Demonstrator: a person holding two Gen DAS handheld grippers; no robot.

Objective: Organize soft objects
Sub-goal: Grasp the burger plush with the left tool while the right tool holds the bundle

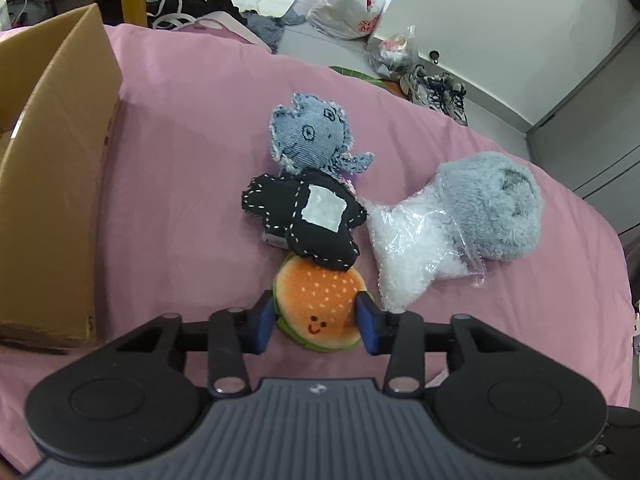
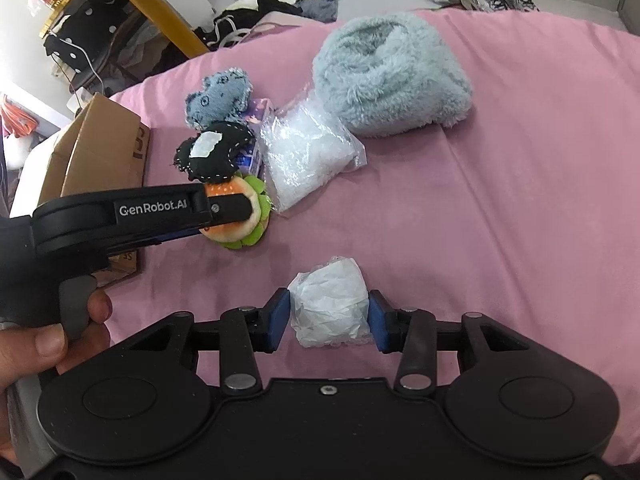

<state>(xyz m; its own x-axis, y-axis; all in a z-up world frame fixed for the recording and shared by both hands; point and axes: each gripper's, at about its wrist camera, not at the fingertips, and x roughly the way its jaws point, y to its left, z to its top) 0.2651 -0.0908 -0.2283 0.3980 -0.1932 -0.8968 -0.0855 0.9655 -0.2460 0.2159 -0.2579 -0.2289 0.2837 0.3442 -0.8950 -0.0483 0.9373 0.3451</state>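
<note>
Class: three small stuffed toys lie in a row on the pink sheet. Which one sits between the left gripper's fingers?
The burger toy, orange with a smiley face. The black stitched toy and denim toy lie beyond the fingers.

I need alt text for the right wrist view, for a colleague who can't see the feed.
The right gripper brackets a crumpled white plastic-wrapped bundle on a pink bedsheet. To its left, the left gripper, held in a hand, clasps a burger plush. Beyond lie a black stitched toy, a denim toy, a clear bag, a fluffy blue-grey item and a cardboard box.
</note>
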